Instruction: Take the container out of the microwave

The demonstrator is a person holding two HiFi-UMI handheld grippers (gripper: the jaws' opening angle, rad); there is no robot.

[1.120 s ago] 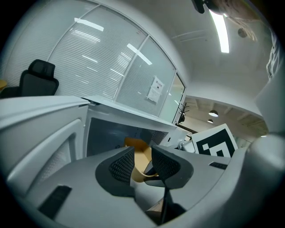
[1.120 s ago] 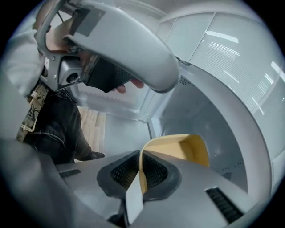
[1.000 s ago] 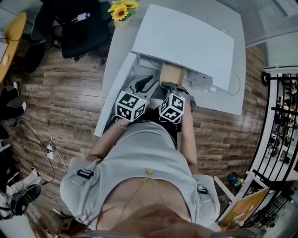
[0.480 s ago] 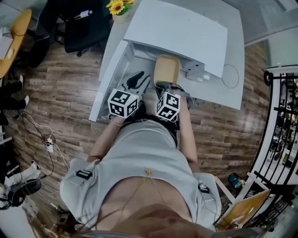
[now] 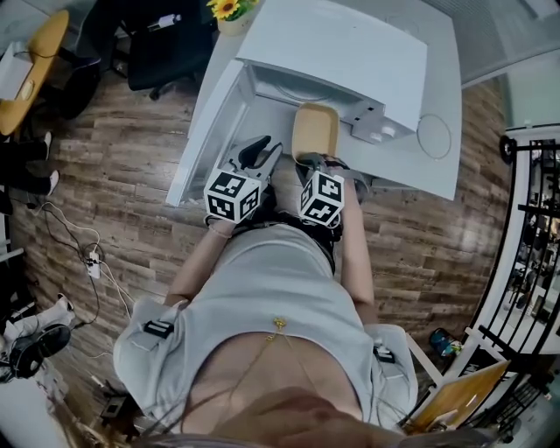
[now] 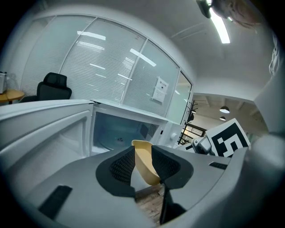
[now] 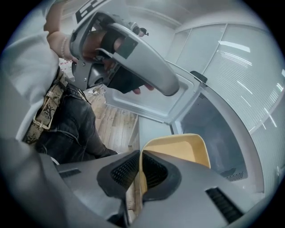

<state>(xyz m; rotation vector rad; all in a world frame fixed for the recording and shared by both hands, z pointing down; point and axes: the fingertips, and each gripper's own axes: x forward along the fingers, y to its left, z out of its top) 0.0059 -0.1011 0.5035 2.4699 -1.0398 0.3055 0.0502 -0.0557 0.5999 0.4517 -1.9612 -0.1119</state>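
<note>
The tan container [image 5: 315,131] hangs just in front of the white microwave [image 5: 350,52], outside its cavity. My right gripper [image 5: 308,161] is shut on the container's near rim. In the right gripper view the rim [image 7: 141,171] sits pinched between the dark pads, and the tan container [image 7: 182,149] stretches toward the cavity [image 7: 213,124]. My left gripper [image 5: 259,150] is beside it on the left, open and holding nothing. In the left gripper view the container [image 6: 143,161] shows beyond the parted jaws, with the cavity [image 6: 120,131] behind it.
The microwave door [image 5: 206,131] stands swung open to the left, close to my left gripper. The microwave sits on a white table [image 5: 437,166]. Sunflowers [image 5: 229,7] stand at the table's back, next to a black chair [image 5: 166,52]. Cables [image 5: 87,271] lie on the wood floor.
The container has come out from under the microwave's top toward the person, still in the right gripper. Both grippers have drawn back from the microwave.
</note>
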